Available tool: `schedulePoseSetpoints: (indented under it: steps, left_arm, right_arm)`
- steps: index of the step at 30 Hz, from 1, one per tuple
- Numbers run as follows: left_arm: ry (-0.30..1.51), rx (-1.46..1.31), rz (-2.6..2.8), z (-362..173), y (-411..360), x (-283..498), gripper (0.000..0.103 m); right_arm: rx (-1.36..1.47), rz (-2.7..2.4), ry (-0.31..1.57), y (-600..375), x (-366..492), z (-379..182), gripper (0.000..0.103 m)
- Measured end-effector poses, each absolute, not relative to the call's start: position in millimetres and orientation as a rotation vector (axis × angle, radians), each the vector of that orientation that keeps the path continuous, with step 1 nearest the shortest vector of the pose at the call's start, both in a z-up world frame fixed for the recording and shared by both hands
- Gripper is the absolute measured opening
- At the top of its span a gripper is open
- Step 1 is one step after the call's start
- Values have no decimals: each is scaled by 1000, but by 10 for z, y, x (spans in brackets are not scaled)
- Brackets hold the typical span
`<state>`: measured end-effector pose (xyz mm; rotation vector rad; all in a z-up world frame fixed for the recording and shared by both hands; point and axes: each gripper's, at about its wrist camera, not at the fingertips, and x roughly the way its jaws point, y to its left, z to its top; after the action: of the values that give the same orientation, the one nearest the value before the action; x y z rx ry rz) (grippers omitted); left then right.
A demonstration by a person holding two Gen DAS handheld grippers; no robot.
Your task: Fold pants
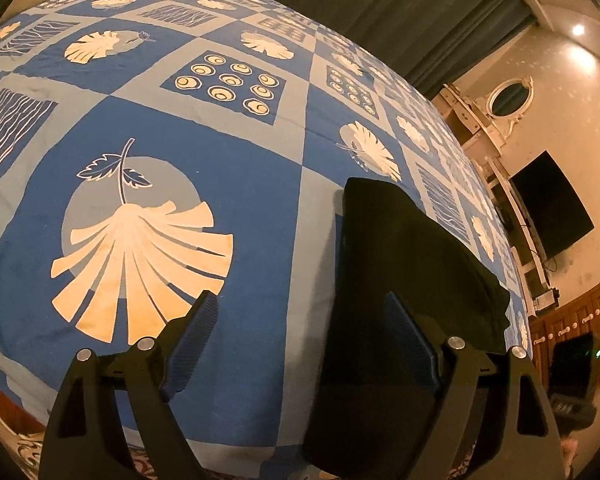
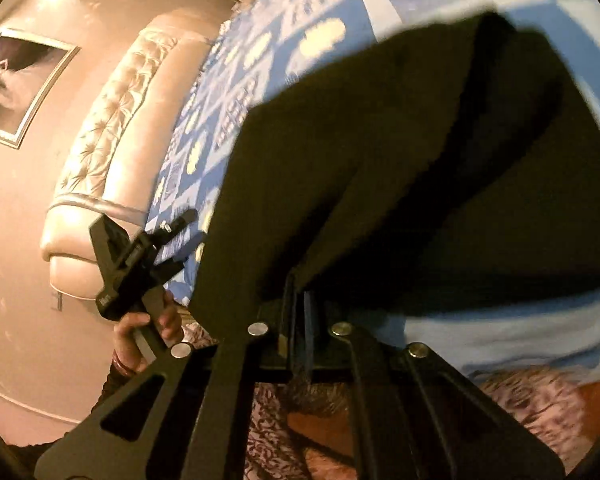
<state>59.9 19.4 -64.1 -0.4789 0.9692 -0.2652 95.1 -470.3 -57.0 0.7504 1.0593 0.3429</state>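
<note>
Fingers (image 2: 300,312) half-buried in pants (image 2: 380,160)

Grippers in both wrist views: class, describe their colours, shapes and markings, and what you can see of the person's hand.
The left gripper has black triangular arms with cut-out slots, round silver rivets, and dark blue ribbed fingers. The right gripper has the same black slotted arms and silver rivets. In the right wrist view, the left hand is bare, with a reddish bangle at the wrist and a dark sleeve.
</note>
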Motion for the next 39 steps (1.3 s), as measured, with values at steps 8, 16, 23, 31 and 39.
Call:
schedulePoseSetpoints:
  steps: [8,16,23,31,39]
  left_arm:
    - [986,-466,-278,-664,129,597,84]
    - [984,-478,-267,-675,179,605,84]
    - [994,-473,-269,-686,181,606,84]
    - [1001,-480,-271,-714,142,623,84]
    - [1029,-458,-292,-783,9,616,84]
  right_arm:
    - [806,262,1088,-4883,962,-741,21]
    - [1060,263,1092,-4893,751,-1112,65]
    - [958,392,1230,-4510,879,-1139,13]
    - [487,352,1051,-4653,1141,69,4]
    - [318,245,980,-5118,1208,404,4]
